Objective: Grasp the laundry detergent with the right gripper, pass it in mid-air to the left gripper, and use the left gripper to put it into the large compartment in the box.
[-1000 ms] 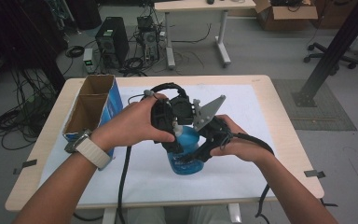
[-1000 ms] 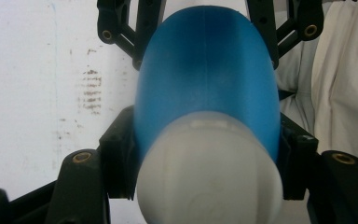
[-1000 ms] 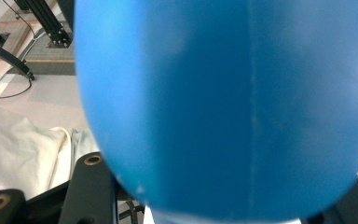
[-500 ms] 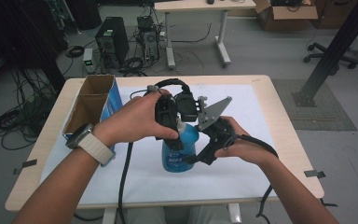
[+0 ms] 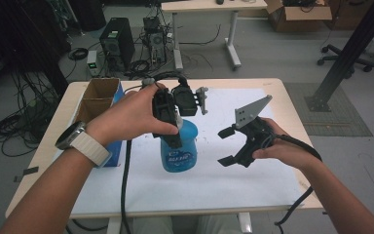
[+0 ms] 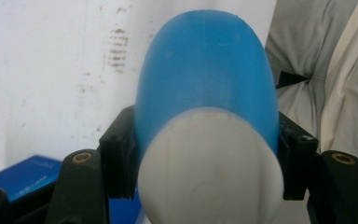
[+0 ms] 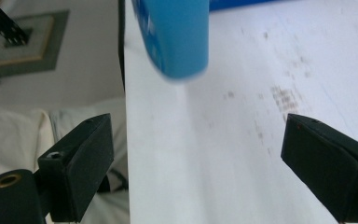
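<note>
Left claw (image 5: 174,131) clamps the blue bottle (image 5: 178,152) near its white cap above the desk (image 5: 253,190), while the right claw (image 5: 228,146), just beside it, has just been opening and holds nothing.

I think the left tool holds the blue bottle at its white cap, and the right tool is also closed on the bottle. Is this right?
Not quite. The left tool does hold the blue bottle at its white cap, but the right tool is open and apart from the bottle; its jaws have just been opening, with nothing between them. The high view shows the gap, and the right gripper view shows the empty jaws.
</note>
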Demonstrator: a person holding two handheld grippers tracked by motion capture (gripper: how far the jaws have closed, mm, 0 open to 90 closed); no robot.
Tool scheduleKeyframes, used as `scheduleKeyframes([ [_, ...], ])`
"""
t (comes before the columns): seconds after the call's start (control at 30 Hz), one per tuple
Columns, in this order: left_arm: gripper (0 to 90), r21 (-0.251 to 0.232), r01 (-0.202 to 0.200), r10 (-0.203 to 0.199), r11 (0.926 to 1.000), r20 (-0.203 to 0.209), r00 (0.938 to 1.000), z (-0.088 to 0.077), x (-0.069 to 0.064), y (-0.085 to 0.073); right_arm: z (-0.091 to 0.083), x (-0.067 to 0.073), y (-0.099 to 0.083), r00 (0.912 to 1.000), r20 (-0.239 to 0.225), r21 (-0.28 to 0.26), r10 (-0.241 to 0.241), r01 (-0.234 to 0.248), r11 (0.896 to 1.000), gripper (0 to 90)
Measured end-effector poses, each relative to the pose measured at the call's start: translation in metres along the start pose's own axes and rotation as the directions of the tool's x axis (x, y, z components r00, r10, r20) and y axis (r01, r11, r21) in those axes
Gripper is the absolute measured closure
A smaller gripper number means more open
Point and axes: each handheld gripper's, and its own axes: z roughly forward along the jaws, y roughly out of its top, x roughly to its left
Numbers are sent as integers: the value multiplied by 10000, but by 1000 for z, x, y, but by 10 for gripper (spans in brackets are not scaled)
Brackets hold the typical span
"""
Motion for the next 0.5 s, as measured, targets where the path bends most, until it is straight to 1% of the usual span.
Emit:
scheduleKeyframes([
  [0.03,381,60,170,-169,9998,-47,9998,-3,2,0,-2,0,-1,10000,39,142,40,-40,9999,91],
  [0.1,380,246,506,-501,9984,-202,9985,-8,5,-1,-7,1,-5,9998,-98,301,146,-143,9994,83],
  [0.13,380,275,768,-760,9967,-276,9967,-11,8,-2,-10,1,-6,9999,-69,395,104,-102,9992,76],
  [0.2,380,271,1343,-1331,9906,-422,9902,-15,13,-4,-16,2,-9,9999,158,594,56,-65,9982,54],
  [0.23,380,351,1538,-1520,9875,-504,9871,-17,16,-5,-19,2,-10,9997,226,648,100,-114,9978,48],
  [0.27,380,341,1854,-1833,9821,-564,9814,-19,18,-7,-22,2,-11,9995,288,685,122,-141,9976,46],
  [0.33,380,407,2226,-2197,9741,-647,9734,-23,24,-10,-28,1,-15,9991,374,860,206,-238,9960,40],
  [0.37,380,420,2470,-2441,9681,-647,9676,-25,27,-12,-31,1,-16,9987,429,928,288,-327,9951,38],
  [0.43,379,365,3026,-3002,9524,-596,9520,-29,34,-15,-38,-1,-20,9977,442,799,508,-542,9953,37],
  [0.47,380,390,3345,-3321,9416,-572,9415,-31,38,-17,-42,-2,-21,9974,420,651,577,-604,9961,39],
  [0.5,380,360,3552,-3529,9341,-585,9338,-33,40,-19,-47,-3,-23,9968,423,612,683,-708,9956,42],
])
